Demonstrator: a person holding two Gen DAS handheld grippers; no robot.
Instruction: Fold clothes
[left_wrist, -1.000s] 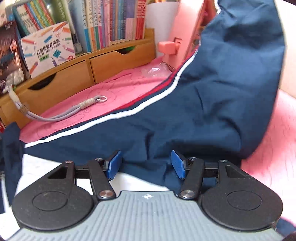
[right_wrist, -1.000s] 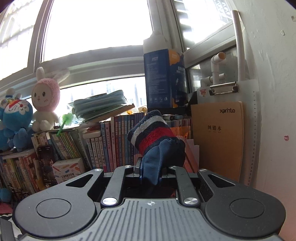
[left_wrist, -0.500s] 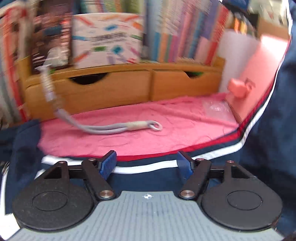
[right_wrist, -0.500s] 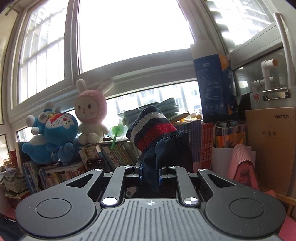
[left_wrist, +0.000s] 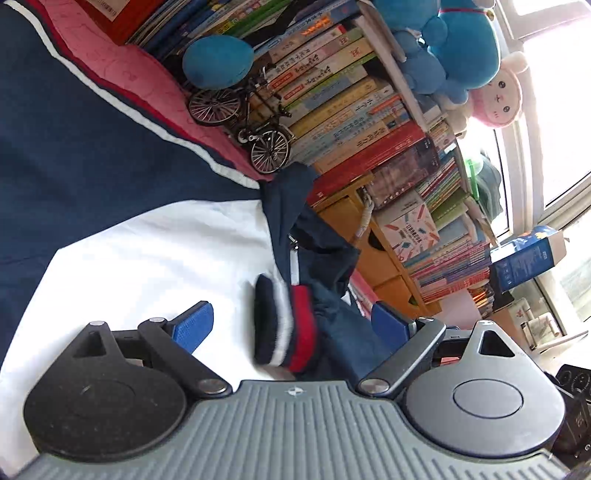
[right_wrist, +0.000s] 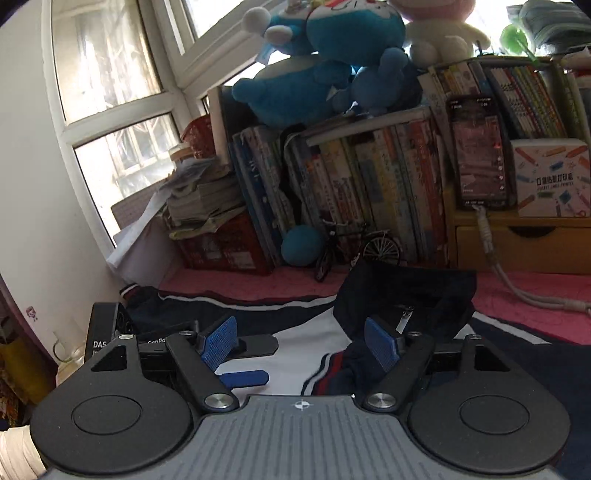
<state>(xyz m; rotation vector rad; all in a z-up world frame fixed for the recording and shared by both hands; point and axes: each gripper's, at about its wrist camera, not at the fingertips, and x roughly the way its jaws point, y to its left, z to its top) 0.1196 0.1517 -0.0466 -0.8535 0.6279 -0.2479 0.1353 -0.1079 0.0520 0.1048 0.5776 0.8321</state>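
**1 jacket, sleeve laid across**

1 navy-and-white jacket (left_wrist: 110, 236) spread on the pink cloth (right_wrist: 517, 291); cuff (left_wrist: 284, 325) lies on the white panel. Left gripper (left_wrist: 291, 325) and right gripper (right_wrist: 303, 343): both spread, holding nothing. Soft, light, floppy; likely best pinched at hem or shoulder seam.

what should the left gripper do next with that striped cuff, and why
Probably close the left gripper on the striped cuff. Its jaws stand open with the cuff between them, the right gripper is open too, and the sleeve lies loose on the white jacket panel.
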